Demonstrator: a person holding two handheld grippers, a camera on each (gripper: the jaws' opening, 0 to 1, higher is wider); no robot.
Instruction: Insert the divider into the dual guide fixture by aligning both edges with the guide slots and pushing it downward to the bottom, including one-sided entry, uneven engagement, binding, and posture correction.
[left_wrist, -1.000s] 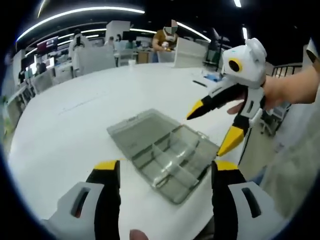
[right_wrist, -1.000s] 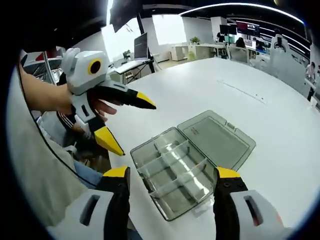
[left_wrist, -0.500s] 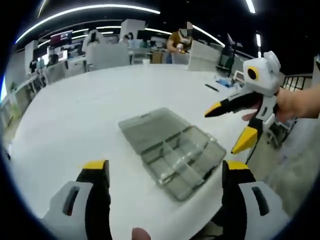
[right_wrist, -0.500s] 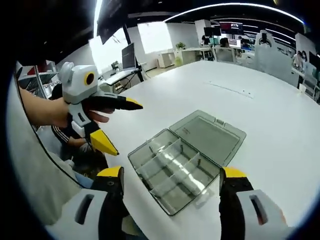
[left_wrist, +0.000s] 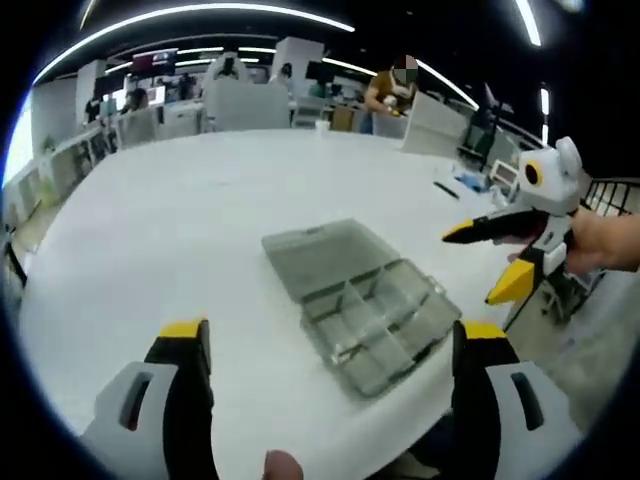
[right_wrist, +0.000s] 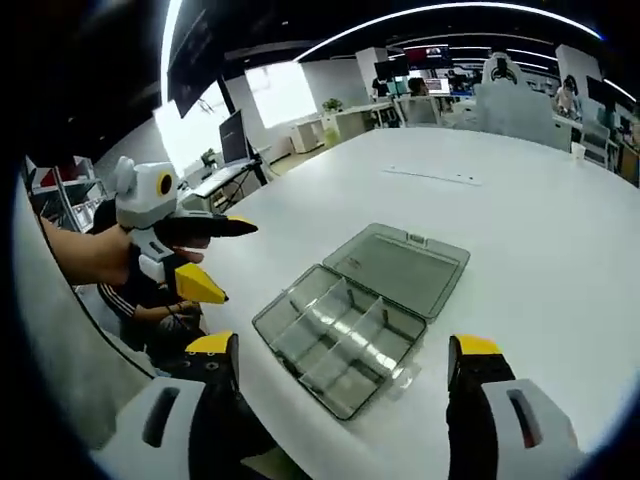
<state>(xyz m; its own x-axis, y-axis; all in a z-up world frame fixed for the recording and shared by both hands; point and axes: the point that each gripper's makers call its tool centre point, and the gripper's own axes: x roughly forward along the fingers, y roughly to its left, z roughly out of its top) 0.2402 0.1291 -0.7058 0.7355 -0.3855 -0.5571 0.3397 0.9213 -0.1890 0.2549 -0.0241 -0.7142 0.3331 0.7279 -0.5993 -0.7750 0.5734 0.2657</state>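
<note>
A clear grey compartment box (left_wrist: 385, 325) lies open on the white table (left_wrist: 150, 230), its lid (left_wrist: 320, 250) folded flat behind it. Clear dividers (right_wrist: 345, 320) stand in its slots and split it into several cells. My left gripper (left_wrist: 332, 335) is open and held back from the box, nothing between its jaws. My right gripper (left_wrist: 472, 266) comes in from the right, held by a hand, open and empty above the table edge. In the right gripper view the box (right_wrist: 340, 335) lies just beyond my open right gripper (right_wrist: 343, 347), and the left gripper (right_wrist: 235, 262) hovers open at the left.
The table's near edge runs close under the box (right_wrist: 330, 420). A thin strip (right_wrist: 430, 175) lies farther out on the table, and small dark items (left_wrist: 445, 190) sit near the far right edge. Chairs, desks and people stand beyond the table.
Both views have drawn back from the box, which looks smaller now. Each gripper appears farther out to the side in the other's view. Both have stayed open and the box has not moved.
</note>
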